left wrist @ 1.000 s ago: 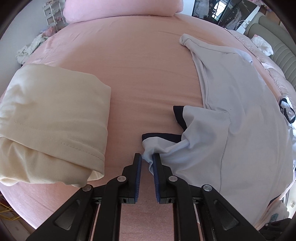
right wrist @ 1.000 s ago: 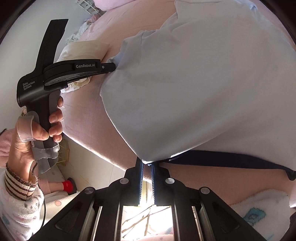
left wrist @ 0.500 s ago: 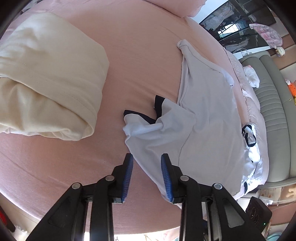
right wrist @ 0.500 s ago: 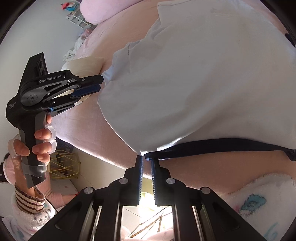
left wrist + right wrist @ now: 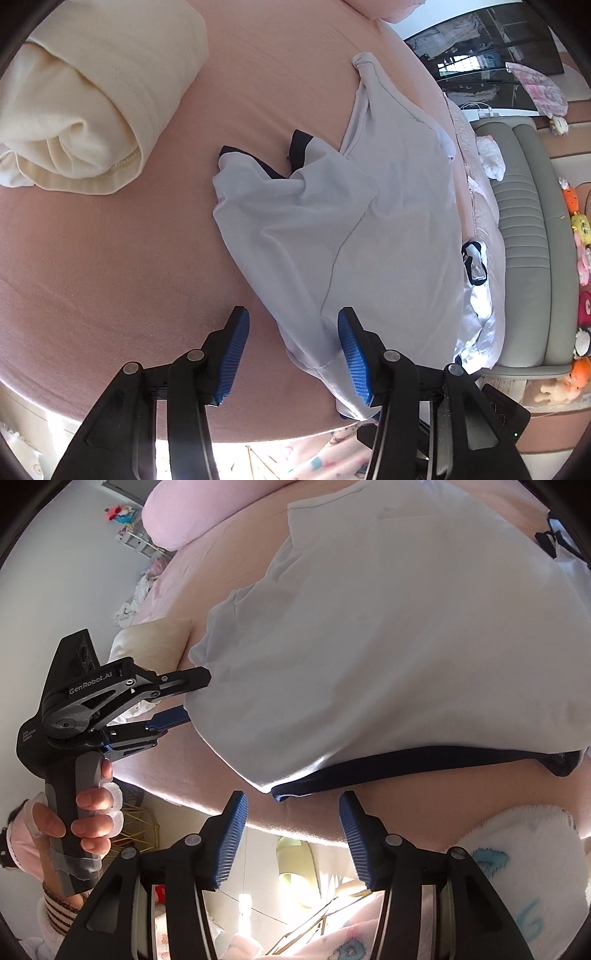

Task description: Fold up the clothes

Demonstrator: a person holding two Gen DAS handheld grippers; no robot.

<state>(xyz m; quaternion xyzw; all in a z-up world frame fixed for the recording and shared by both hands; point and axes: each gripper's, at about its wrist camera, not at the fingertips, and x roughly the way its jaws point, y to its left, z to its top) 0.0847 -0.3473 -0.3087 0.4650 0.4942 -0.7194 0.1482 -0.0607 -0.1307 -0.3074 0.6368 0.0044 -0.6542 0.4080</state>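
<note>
- T-shirt (image 5: 373, 236), pale grey with navy trim, lies spread on the pink bed (image 5: 110, 258) — one side folded in, more folds left.
- Cream garment (image 5: 92, 96) already sits folded.
- Left hand-held gripper (image 5: 291, 350) and right hand-held gripper (image 5: 291, 834) — both jaws opening, pressing nothing.

Pale grey shirt (image 5: 369, 236) – navy-trimmed – lies rumpled on pink bed (image 5: 110, 266).

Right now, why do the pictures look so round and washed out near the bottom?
Both views are fisheye: dark corners, bed bulging. Left wrist view: daylight glare below the bed's edge. Right wrist view: bright patch below, pale shirt softly lit, its lower edge shaded.
</note>
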